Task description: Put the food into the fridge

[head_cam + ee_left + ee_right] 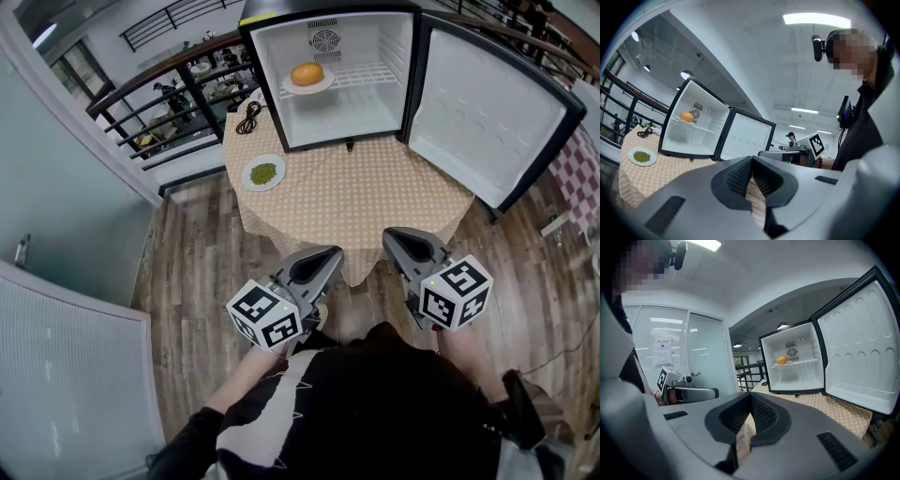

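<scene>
A small white fridge (328, 70) stands open at the far side of the table (375, 202). On its shelf a plate carries an orange food item (307, 74), which also shows in both gripper views (686, 116) (782, 360). A second plate with green food (264, 173) (642, 156) lies on the table's left part, in front of the fridge. My left gripper (330, 254) (751, 160) and right gripper (396, 235) (750, 396) hover side by side off the table's near edge. Both are shut and hold nothing.
The fridge door (487, 122) swings out to the right over the table's corner. A black cable (248, 117) lies on the table left of the fridge. A dark railing (159, 103) runs behind, a glass partition (66, 366) stands at the left, and wooden floor (202, 262) surrounds the table.
</scene>
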`<state>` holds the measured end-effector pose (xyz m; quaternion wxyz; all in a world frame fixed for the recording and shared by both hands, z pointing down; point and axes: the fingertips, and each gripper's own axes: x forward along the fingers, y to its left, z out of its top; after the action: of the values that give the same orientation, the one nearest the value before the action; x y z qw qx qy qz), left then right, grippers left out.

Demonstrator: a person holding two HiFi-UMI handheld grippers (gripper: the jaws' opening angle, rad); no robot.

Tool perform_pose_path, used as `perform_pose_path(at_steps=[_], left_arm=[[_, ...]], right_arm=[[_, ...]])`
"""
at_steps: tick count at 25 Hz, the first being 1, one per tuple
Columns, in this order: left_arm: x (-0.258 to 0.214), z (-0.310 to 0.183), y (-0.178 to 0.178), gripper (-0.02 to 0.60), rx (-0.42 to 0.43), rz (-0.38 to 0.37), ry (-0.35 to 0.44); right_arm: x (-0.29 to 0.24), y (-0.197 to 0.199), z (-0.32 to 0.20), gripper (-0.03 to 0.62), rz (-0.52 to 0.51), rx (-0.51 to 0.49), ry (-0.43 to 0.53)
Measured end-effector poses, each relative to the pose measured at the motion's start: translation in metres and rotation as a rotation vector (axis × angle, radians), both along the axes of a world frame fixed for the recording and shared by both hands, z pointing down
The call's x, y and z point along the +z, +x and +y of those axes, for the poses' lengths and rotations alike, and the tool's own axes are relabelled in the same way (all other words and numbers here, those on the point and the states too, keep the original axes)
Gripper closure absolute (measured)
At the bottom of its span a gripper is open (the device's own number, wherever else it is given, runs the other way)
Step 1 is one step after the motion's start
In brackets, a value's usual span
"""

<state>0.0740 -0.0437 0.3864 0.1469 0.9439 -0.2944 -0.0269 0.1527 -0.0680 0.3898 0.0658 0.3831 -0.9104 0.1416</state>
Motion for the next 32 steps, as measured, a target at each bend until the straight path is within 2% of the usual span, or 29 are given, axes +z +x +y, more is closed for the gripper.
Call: perform_pose_path(at_steps=[24, 29, 32], left_arm=[[-0.0033, 0.0083, 0.0013, 0.569, -0.003, 0.001, 0.004], [-0.0035, 0.0085, 0.0019, 0.569, 0.003, 0.002, 0.006], [-0.0041, 0.0096, 0.0022, 0.569, 0.003, 0.002, 0.008]], right_arm=[[0.0008, 0.0013, 0.0063, 0.579, 0.009, -0.004, 0.001], [-0.0022, 0.0068, 0.0054, 0.579, -0.052, 0.019, -0.011], [-0.0016, 0.0068, 0.0068, 0.579, -0.050, 0.001, 0.005]])
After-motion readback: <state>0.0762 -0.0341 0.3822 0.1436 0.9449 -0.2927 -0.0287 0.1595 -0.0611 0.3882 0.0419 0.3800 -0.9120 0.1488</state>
